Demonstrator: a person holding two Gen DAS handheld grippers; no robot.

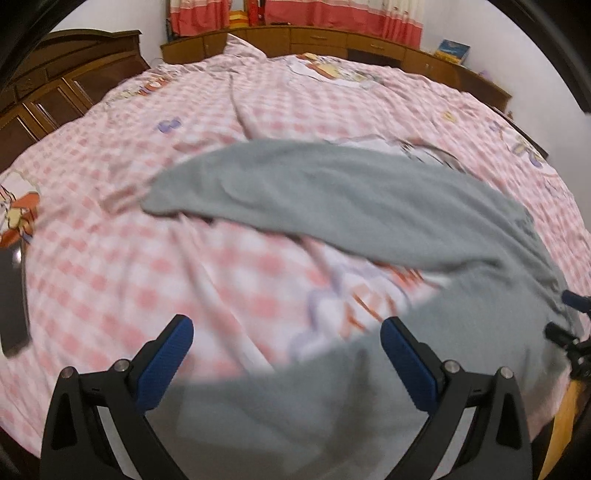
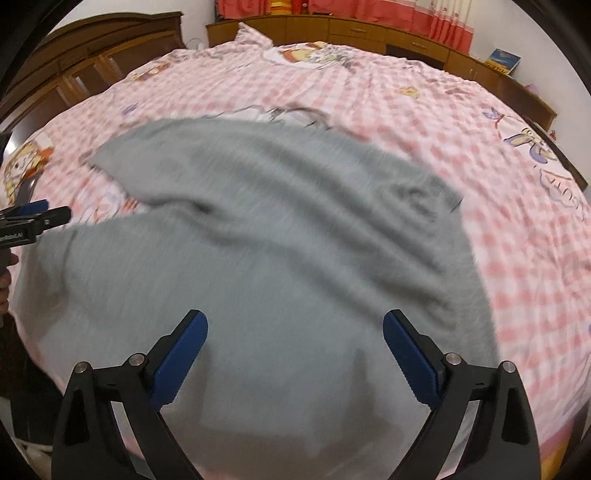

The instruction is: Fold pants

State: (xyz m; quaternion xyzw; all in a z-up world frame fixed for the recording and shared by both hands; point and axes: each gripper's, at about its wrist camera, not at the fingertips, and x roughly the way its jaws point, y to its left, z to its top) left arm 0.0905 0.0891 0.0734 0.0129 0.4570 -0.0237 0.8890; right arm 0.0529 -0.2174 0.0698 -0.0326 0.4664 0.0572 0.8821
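Observation:
Grey pants (image 1: 332, 199) lie spread on the pink checked bed cover (image 1: 110, 280), one leg reaching to the left, the other toward the near edge. In the right wrist view the pants (image 2: 258, 258) fill the middle. My left gripper (image 1: 286, 332) is open and empty above the near leg and the bed cover. My right gripper (image 2: 295, 325) is open and empty above the pants' near part. The left gripper's tips also show at the left edge of the right wrist view (image 2: 44, 214). The right gripper's tips show at the right edge of the left wrist view (image 1: 565, 314).
A dark phone-like object (image 1: 14, 299) lies on the bed at the left. A wooden headboard (image 1: 66, 81) stands at the left. Wooden cabinets (image 1: 332, 40) and red curtains (image 1: 332, 11) line the far wall. A book (image 1: 452, 51) stands on the cabinet at the right.

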